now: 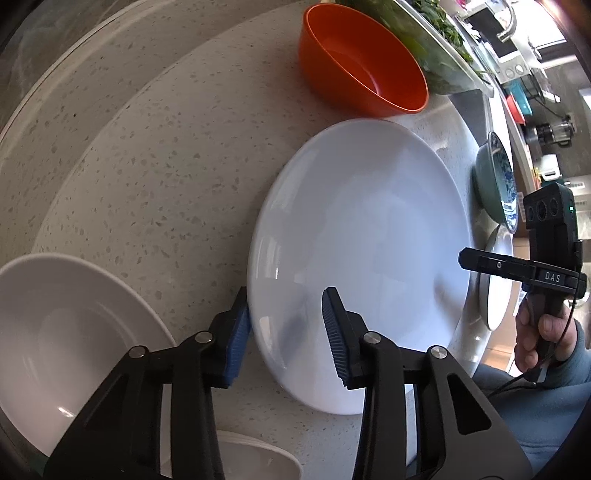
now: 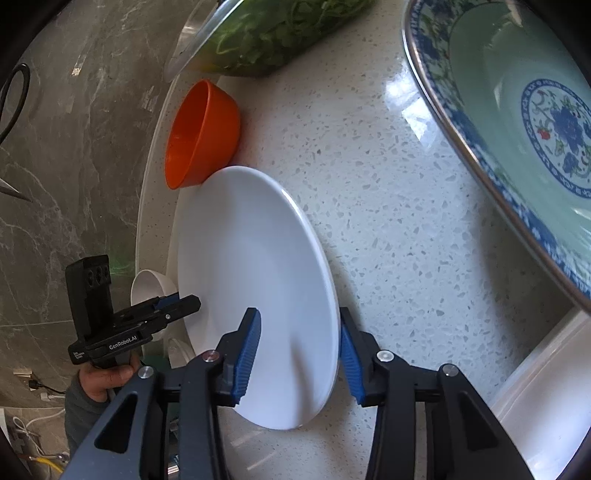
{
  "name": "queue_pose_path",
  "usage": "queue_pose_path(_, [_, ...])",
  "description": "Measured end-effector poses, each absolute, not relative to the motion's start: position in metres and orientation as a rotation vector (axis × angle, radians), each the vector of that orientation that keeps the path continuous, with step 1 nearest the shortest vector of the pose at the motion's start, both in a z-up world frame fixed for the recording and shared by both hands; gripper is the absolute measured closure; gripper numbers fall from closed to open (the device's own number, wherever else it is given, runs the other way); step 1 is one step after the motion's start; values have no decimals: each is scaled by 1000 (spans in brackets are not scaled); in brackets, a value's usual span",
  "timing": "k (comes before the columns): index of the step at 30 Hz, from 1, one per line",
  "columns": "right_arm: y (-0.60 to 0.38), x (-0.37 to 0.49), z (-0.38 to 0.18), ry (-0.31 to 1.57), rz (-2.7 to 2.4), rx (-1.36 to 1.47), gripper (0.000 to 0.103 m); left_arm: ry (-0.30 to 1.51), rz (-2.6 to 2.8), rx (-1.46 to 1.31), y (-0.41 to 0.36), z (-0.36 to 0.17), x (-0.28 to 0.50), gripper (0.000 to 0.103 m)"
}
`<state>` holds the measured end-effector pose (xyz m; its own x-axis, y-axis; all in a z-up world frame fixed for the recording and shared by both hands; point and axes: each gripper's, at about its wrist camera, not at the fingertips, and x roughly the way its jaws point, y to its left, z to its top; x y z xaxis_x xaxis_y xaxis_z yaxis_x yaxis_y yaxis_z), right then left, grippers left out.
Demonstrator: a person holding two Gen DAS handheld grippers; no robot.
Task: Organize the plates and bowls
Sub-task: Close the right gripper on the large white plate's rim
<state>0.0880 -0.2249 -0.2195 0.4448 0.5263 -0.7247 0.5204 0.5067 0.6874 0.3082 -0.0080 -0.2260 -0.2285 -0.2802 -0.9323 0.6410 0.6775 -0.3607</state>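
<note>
The white plate (image 1: pixel 362 258) lies flat on the speckled counter (image 1: pixel 166 177), its rim between the jaws of both grippers. The left gripper (image 1: pixel 286 332) straddles the plate's near-left edge, one blue pad outside the rim and one above the plate's face; whether the pads press on it I cannot tell. The right gripper (image 2: pixel 301 354) straddles the opposite edge in the same way, and its grasp is equally unclear. No earlier view is there to compare.

Counted: one white plate, one orange bowl (image 1: pixel 362 59) just beyond it, one patterned blue-and-green bowl (image 2: pixel 524 129), cut off by the frame edge in the right wrist view, and one white bowl (image 1: pixel 70 332) at the left, partly hidden by the left gripper's arm. A further white rim (image 1: pixel 258 458) below is mostly cut off. A clear container of greens (image 2: pixel 269 33) is cropped at the top.
</note>
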Motion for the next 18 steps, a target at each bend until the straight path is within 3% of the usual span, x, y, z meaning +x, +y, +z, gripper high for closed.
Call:
queue_pose_path(4, [-225, 88, -218, 1198, -14, 1070, 68, 1589, -868, 296, -4, -226, 309, 68])
queue_pose_path(6, [-225, 88, -219, 1207, -23, 1064, 83, 1587, -853, 296, -2, -226, 312, 69])
queue_pose_path(8, [-227, 87, -224, 1216, -15, 1083, 88, 1589, -836, 273, 1, -227, 315, 69])
queue_pose_path(15, [-222, 90, -224, 1209, -13, 1059, 88, 1555, -800, 313, -1, -225, 308, 69])
queue_pose_path(18, [-222, 91, -224, 1204, -5, 1049, 88, 1546, -778, 325, -2, -225, 307, 75])
